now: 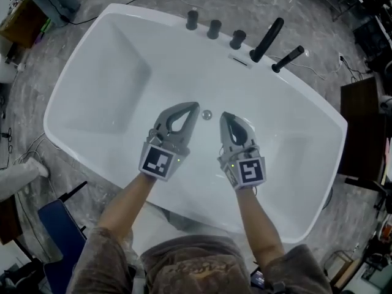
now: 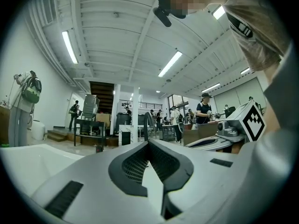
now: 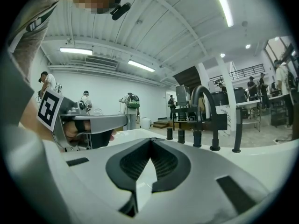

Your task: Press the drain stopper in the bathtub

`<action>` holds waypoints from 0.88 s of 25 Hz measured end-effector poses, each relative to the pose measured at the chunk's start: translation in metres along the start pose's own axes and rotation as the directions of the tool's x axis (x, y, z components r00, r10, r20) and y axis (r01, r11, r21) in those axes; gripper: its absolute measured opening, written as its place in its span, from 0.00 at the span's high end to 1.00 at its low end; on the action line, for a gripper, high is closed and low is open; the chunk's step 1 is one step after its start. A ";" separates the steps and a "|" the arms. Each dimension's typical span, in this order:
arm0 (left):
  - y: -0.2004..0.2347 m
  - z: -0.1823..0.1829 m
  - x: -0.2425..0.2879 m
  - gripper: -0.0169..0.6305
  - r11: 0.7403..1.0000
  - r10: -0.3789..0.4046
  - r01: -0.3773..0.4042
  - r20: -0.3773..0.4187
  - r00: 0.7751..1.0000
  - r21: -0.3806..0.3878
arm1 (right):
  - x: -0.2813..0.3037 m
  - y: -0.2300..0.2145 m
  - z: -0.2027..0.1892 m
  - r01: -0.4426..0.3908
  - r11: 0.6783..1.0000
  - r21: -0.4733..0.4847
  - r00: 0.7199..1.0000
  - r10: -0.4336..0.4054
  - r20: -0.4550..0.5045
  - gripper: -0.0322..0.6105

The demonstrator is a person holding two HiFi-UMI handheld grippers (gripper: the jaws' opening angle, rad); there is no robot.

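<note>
We see one glossy white bathtub (image 1: pixel 92 72); one small round metal drain stopper (image 1: pixel 207 114) on its floor, between left gripper (image 1: pixel 194 106) and right gripper (image 1: pixel 224 116). Both grippers' fingers together, holding nothing.

The stopper (image 1: pixel 207 114) was a small, round, silvery disc. It lay flat on the floor of the tub (image 1: pixel 147 20), near its middle. The tub was white and glossy, with sloping walls.
</note>
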State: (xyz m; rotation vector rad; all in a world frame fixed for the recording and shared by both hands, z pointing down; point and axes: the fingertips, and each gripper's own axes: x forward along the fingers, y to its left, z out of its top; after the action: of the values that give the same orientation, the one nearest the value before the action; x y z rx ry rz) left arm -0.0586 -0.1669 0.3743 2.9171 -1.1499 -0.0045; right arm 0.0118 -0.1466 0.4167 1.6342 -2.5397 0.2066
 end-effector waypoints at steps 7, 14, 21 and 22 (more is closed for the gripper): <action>0.014 -0.035 0.010 0.97 0.999 -0.037 0.037 0.020 0.999 0.018 | 0.023 -0.001 -0.034 0.008 1.000 0.007 1.000 -0.008 0.015 0.95; 0.023 -0.075 0.022 0.97 0.997 -0.071 0.071 0.027 0.997 0.004 | 0.044 -0.006 -0.073 0.009 1.000 0.003 1.000 -0.009 -0.003 0.95; 0.036 -0.117 0.032 0.97 0.997 -0.077 0.077 0.030 0.997 -0.014 | 0.064 -0.016 -0.112 0.023 1.000 0.005 0.999 -0.023 -0.025 0.95; 0.037 -0.121 0.034 0.97 0.997 -0.079 0.079 0.033 0.996 -0.009 | 0.066 -0.018 -0.117 0.027 1.000 0.011 0.999 -0.026 -0.025 0.95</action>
State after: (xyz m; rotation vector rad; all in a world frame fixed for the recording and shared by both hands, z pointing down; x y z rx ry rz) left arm -0.0585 -0.2164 0.4960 2.9617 -1.0347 -0.0589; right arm 0.0035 -0.1920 0.5439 1.6576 -2.5019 0.2370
